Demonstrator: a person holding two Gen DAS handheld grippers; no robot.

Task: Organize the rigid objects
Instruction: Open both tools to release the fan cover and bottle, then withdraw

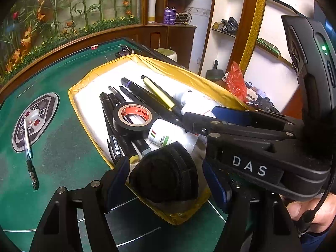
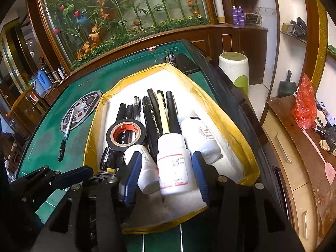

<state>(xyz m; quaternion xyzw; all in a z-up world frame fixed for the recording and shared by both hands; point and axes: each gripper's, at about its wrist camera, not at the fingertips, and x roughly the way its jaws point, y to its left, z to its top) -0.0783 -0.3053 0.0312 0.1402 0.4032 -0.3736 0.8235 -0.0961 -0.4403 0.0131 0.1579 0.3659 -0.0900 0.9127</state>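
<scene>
Lettering reading "DAS" runs white along the black body of the right gripper (image 1: 212, 115) where it crosses the left wrist view, and the red inner core of the black tape roll (image 1: 132, 116) carries black print that reads roughly "wrd tape". Between the blue pads of the left gripper (image 1: 166, 180) sits a black rounded object (image 1: 166, 173); the jaws stand fairly wide and whether the pads press it I cannot tell. Ahead of these fingers lies the yellow-edged tray (image 1: 189, 75), crowded with black markers, a yellow pen (image 1: 159, 92) and white bottles. In the right wrist view the right gripper (image 2: 166, 172) stands part open, a white bottle with a red-framed label (image 2: 175, 166) between its pads, its print too small to read. Left of the tray, a pen (image 1: 29, 153) lies on the green table (image 1: 63, 147).
</scene>
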